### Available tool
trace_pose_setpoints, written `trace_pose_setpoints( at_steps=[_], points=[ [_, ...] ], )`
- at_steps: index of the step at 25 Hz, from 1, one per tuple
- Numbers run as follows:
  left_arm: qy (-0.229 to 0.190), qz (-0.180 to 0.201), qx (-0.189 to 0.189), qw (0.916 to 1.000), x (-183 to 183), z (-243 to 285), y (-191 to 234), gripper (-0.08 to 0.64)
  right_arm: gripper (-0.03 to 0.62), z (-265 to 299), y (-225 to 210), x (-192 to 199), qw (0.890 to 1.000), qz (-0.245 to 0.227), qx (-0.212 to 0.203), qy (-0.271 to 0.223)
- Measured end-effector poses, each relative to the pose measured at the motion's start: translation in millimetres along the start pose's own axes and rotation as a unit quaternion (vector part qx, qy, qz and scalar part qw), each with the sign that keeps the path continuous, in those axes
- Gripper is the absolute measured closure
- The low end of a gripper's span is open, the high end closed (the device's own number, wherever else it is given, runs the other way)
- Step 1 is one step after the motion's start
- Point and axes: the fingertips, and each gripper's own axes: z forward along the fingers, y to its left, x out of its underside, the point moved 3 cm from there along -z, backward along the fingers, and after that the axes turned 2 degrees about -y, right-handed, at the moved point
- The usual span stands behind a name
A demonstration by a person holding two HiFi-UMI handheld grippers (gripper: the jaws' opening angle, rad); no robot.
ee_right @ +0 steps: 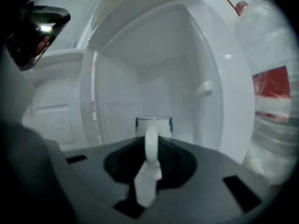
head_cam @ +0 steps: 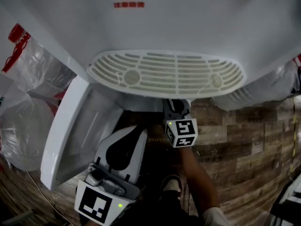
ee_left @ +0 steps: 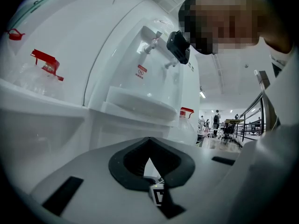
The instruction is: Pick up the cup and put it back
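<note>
Right gripper [ee_right: 150, 149] holds the cup [ee_right: 154, 125] by its handle inside the cabinet [ee_right: 177, 69]

Wood-plank floor [head_cam: 244, 140] underfoot, white water dispenser [head_cam: 188, 18], cabinet door [head_cam: 66, 135] swung open, bagged water bottles [head_cam: 28, 126] alongside, ceiling strip lights [ee_left: 202, 94] far back.

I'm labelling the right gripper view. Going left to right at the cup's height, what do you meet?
Open cabinet door → cup → cabinet side wall → water bottle.
</note>
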Motion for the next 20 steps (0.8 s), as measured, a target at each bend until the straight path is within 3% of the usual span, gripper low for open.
trace_pose_setpoints(
  at_steps=[20],
  points=[
    [-0.009,0.006,-0.005,0.9999,-9.0,-9.2,5.3,0.554,0.518,32.3,-4.1,-3.4,1.0,-0.022,0.014,0.01]
  ],
)
